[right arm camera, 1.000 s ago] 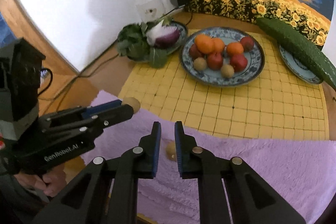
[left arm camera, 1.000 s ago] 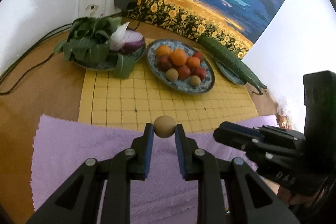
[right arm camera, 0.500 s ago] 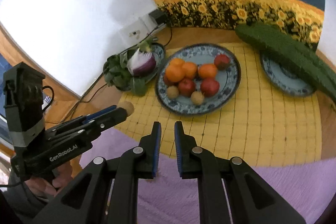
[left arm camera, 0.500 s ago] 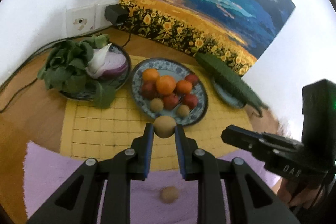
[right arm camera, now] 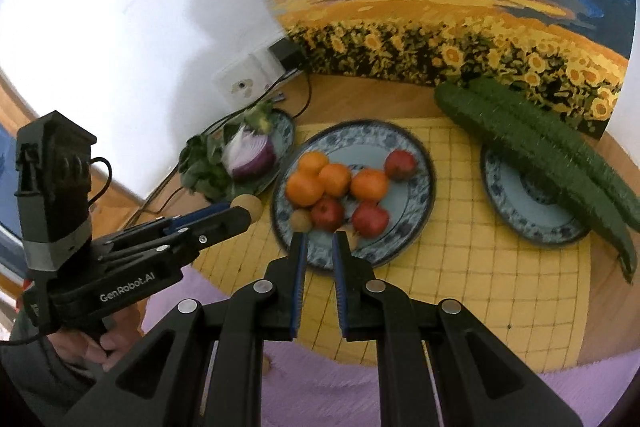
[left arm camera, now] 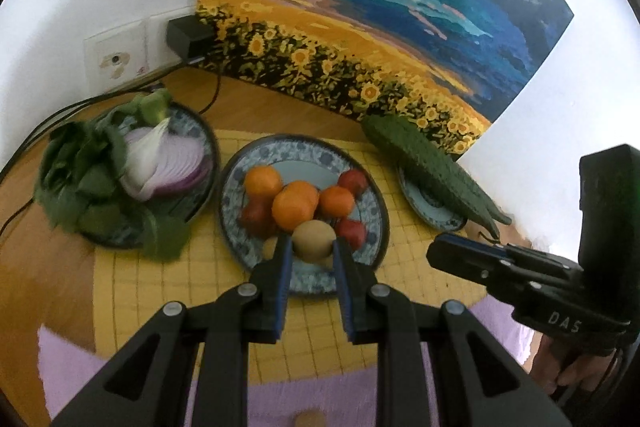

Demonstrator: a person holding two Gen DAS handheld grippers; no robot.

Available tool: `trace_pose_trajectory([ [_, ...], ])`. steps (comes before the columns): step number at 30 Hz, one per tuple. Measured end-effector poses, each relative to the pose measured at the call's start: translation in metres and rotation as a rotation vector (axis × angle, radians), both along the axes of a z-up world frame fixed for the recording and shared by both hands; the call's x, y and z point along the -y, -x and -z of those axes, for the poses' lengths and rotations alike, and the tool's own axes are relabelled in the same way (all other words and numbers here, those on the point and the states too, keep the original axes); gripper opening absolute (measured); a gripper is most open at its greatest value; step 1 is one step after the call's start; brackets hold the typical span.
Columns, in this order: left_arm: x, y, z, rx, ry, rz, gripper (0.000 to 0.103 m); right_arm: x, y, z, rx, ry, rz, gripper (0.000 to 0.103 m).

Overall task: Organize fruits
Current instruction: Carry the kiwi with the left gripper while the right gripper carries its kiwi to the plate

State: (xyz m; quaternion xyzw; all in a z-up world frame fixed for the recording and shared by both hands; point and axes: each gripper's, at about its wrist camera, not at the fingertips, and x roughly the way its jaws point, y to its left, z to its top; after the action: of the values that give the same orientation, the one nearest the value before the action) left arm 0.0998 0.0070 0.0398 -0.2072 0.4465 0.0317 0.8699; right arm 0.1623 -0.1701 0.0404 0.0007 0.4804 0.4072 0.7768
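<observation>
Left gripper (left arm camera: 311, 251) clamps a round tan fruit (left arm camera: 313, 240), held above the near rim of the blue patterned fruit plate (left arm camera: 236, 187) with oranges (left arm camera: 294, 205) and red fruits (left arm camera: 352, 231); right gripper (right arm camera: 320, 247) empty, jaws narrowly parted, near that plate's near edge; another tan fruit (left arm camera: 308, 419) on the purple towel (left arm camera: 68, 367), near; cucumbers (right arm camera: 540, 151) on the right plate (right arm camera: 520, 203); onion (left arm camera: 168, 163) and greens far left

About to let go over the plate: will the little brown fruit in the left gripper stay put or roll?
The brown fruit looks round and smooth, so it will probably roll. The fruit plate has a raised rim and crowded oranges that should stop it. It seems firm: the left gripper leaves no visible dent.
</observation>
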Motion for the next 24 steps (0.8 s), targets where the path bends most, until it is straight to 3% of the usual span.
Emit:
trace_pose_trajectory([
  [13, 0.004, -0.058, 0.032, -0.022, 0.022, 0.107, 0.022, -0.013, -0.053, 0.021, -0.013, 0.015, 0.039, 0.015],
  [24, 0.0, -0.081, 0.034, -0.025, -0.01, 0.13, 0.022, -0.039, -0.068, 0.036, -0.028, 0.005, -0.01, 0.015],
])
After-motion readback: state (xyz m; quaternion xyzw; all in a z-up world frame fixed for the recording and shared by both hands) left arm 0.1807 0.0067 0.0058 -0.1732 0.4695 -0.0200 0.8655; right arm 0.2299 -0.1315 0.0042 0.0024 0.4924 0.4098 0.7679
